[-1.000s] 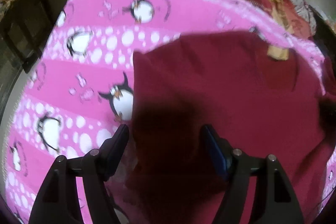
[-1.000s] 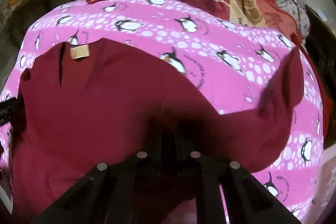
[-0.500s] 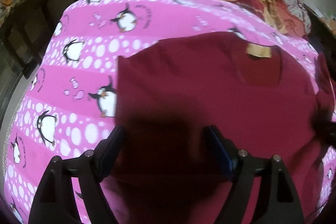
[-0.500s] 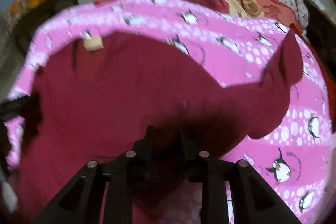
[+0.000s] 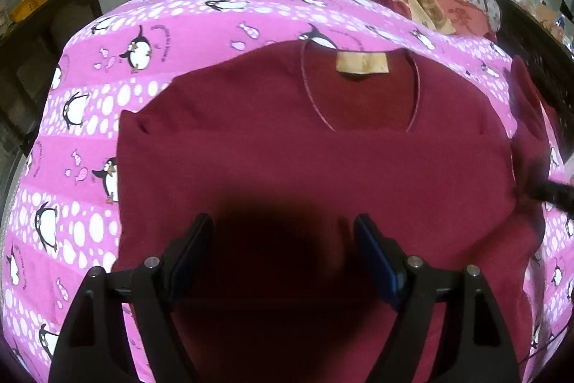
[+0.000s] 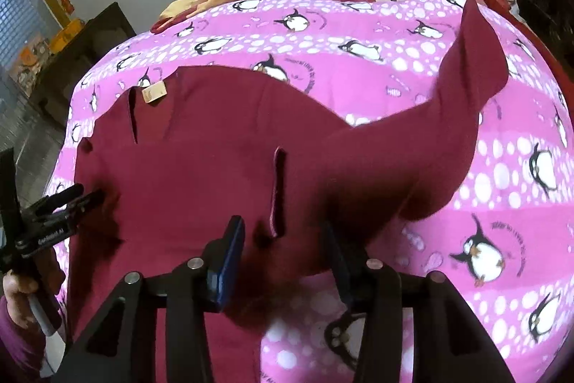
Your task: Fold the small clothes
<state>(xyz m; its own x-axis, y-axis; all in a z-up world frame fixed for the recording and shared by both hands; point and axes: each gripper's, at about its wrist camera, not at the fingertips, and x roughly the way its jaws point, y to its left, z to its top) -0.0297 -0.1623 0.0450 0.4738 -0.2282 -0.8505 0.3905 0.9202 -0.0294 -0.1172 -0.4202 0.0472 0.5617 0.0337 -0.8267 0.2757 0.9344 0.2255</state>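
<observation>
Right wrist view: our right gripper [image 6: 283, 239] jaws opening over a soft, limp maroon shirt [image 6: 201, 146], best pinched at its hem; left gripper [image 5: 283, 239] jaws apart.

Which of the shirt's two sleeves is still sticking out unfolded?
The sleeve on the right gripper's side. It sticks out over the penguin sheet, while the other side of the shirt has a straight folded edge.

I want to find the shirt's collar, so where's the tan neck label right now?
The tan label sits at the far edge of the maroon shirt, centred in the left wrist view, next to the pink penguin sheet; in the right wrist view it's upper left.
</observation>
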